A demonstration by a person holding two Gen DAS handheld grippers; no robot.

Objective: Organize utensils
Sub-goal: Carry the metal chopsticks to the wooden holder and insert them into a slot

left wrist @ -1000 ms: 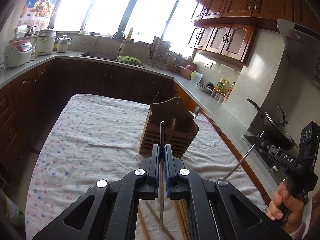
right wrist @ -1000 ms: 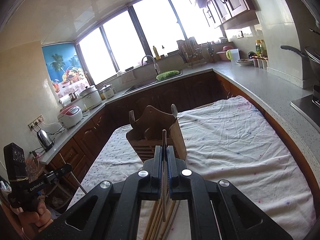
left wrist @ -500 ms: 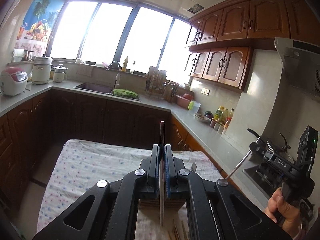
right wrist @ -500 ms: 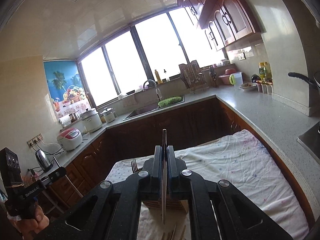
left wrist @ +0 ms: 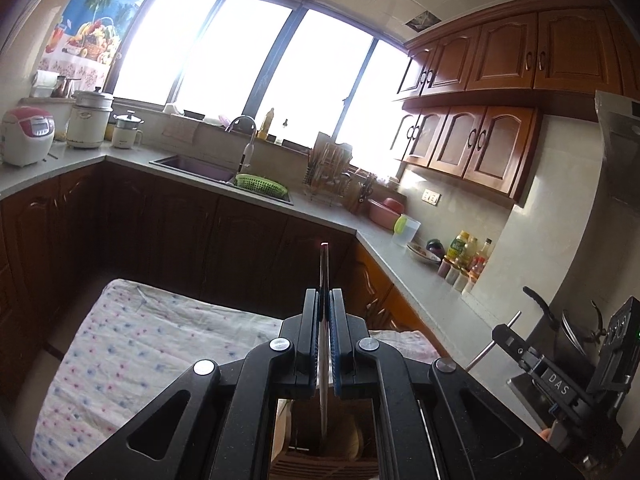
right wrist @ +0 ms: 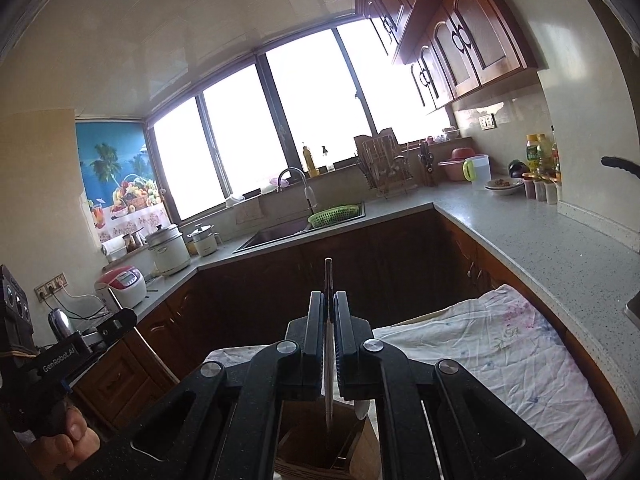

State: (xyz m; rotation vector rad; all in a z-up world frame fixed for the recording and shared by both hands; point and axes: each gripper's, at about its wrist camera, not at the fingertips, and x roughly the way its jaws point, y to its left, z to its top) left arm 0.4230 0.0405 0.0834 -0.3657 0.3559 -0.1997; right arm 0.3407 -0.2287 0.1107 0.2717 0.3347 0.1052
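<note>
A U-shaped kitchen fills both views: a wide, over-bright window [left wrist: 256,60] across the far wall, dark brown lower cabinets [left wrist: 180,240] beneath a pale grey speckled countertop [right wrist: 540,240], and arched reddish-wood wall cupboards [left wrist: 480,140] on the right. A palm-and-fruit poster [right wrist: 116,176] covers the wall left of the window.

In the middle stands the bench, covered in a white cloth with small pink and blue flecks [left wrist: 140,360]; the cloth is rumpled, and its far edge stops short of the cabinets.

On the countertop sit a sunken steel sink [left wrist: 192,166] with a curved tap, a green plastic basket [left wrist: 260,184] at its right edge, a wire dish rack [right wrist: 384,168], a white-and-red rice cooker [left wrist: 26,136], a cream pot-shaped cooker [left wrist: 90,120], and a cluster of bottles and jars [left wrist: 464,256] near the right wall.

A slotted wooden utensil block [right wrist: 320,448] stands on the bench directly under both grippers, mostly hidden by them.

The left gripper [left wrist: 325,312] has its fingers clenched on a thin metal utensil handle [left wrist: 324,272], which stands upright with its lower end dipping into the block. The right gripper [right wrist: 329,312] is likewise clamped on a slim metal utensil [right wrist: 328,280], upright, its lower tip over the block's opening. What kind of utensil each is cannot be told.

A hand [right wrist: 72,440] shows at the lower left of the right view.
</note>
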